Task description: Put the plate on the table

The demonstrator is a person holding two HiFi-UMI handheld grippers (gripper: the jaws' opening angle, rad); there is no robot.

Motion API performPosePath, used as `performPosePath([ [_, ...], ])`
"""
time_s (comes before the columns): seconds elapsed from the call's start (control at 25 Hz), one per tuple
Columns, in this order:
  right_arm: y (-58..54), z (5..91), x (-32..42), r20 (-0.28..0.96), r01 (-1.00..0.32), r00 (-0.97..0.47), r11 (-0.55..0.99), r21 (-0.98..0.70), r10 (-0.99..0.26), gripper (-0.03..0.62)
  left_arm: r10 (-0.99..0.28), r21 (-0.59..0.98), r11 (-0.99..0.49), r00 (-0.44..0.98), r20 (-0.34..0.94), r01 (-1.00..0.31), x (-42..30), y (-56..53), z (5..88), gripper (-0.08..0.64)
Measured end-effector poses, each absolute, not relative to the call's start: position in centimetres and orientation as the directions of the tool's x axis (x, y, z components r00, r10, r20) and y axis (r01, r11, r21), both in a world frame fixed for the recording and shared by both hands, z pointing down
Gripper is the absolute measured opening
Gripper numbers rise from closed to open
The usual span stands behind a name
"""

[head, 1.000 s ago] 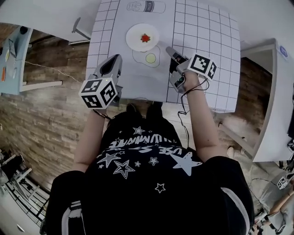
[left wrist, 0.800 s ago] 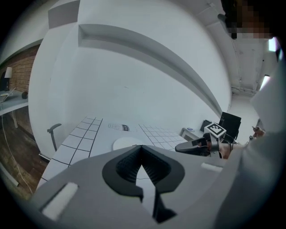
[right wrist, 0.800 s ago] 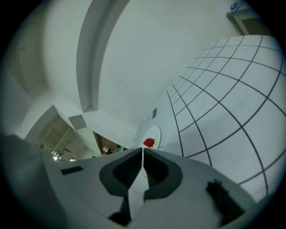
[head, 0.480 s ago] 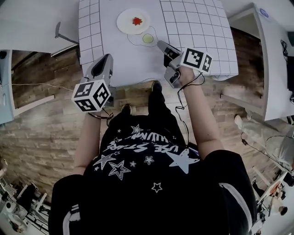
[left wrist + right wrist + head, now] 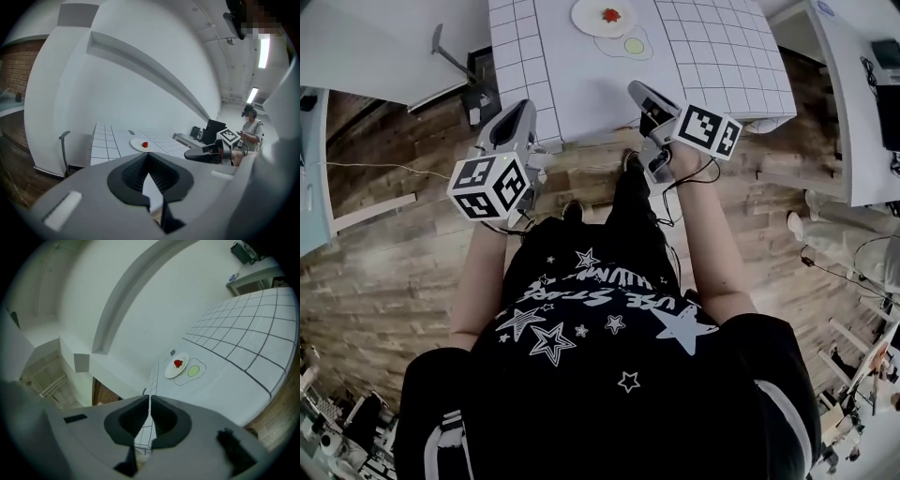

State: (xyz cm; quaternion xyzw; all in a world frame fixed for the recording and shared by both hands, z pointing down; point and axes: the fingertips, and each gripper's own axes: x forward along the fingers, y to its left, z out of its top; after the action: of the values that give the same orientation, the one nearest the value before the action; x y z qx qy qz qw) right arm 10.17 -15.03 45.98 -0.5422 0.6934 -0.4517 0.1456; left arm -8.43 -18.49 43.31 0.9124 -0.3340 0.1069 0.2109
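The plate [image 5: 602, 16] lies flat on the desk [image 5: 581, 94], far from me near its far side, with a small red piece [image 5: 610, 14] on it. Just beside the plate there is an egg drawing [image 5: 634, 45] printed on the desk sheet; the plate's rim seems to touch its outline.

My left hand-held gripper [image 5: 522, 106] has its jaws pressed together at the tips and nothing is between them. It hangs at the near left corner of the desk, mostly above the wooden floor [image 5: 394, 244]. My right hand-held gripper [image 5: 636, 90] is also pressed together and empty, with only a thin slit between the pads. Its tip is over the near edge of the desk. Both are well apart from the plate and point toward it.

I judge that the placing itself is done, because the plate rests on the desk and neither gripper holds anything. So the step in hand looks like the end of the task, away from the desk. The next move calls for very little: keep both grippers clear of the desk edge, so that nothing pushes the desk or the plate.
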Motion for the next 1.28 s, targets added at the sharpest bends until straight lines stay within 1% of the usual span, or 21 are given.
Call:
performPosePath([
  [0.28,-9.2,46.5,7.3,0.310,-0.634,-0.274,-0.071,-0.770,-0.911,0.021,-0.480,0.326,-0.753,0.815,0.324,-0.572,-10.3,-15.6,44.1,0.009],
  [0.52,-2.4,47.3,7.7,0.342,-0.636,-0.159,-0.169,-0.753,-0.926,0.021,-0.376,0.345,-0.805,0.865,0.332,-0.482,-8.8,-12.5,45.3,0.009],
  [0.64,0.0,47.2,8.5,0.354,-0.639,-0.129,-0.195,-0.744,-0.926,0.021,-0.348,0.354,-0.816,0.877,0.330,-0.457,-7.7,-11.0,45.2,0.009],
  [0.84,2.5,44.9,9.3,0.340,-0.631,-0.127,-0.189,-0.753,-0.932,0.021,-0.333,0.331,-0.834,0.881,0.337,-0.442,-6.3,-8.2,42.8,0.009],
  [0.92,3.9,45.5,8.8,0.326,-0.638,-0.141,-0.166,-0.752,-0.935,0.021,-0.347,0.326,-0.829,0.875,0.337,-0.454,-6.4,-6.8,43.4,0.009],
  [1.08,7.5,46.8,7.5,0.331,-0.658,-0.186,-0.132,-0.741,-0.925,0.021,-0.376,0.366,-0.799,0.872,0.313,-0.476,-7.0,-2.5,43.5,0.009],
  [1.28,11.1,47.1,6.5,0.335,-0.649,-0.223,-0.117,-0.752,-0.916,0.021,-0.377,0.338,-0.807,0.863,0.336,-0.484,-8.0,2.9,43.1,0.009],
])
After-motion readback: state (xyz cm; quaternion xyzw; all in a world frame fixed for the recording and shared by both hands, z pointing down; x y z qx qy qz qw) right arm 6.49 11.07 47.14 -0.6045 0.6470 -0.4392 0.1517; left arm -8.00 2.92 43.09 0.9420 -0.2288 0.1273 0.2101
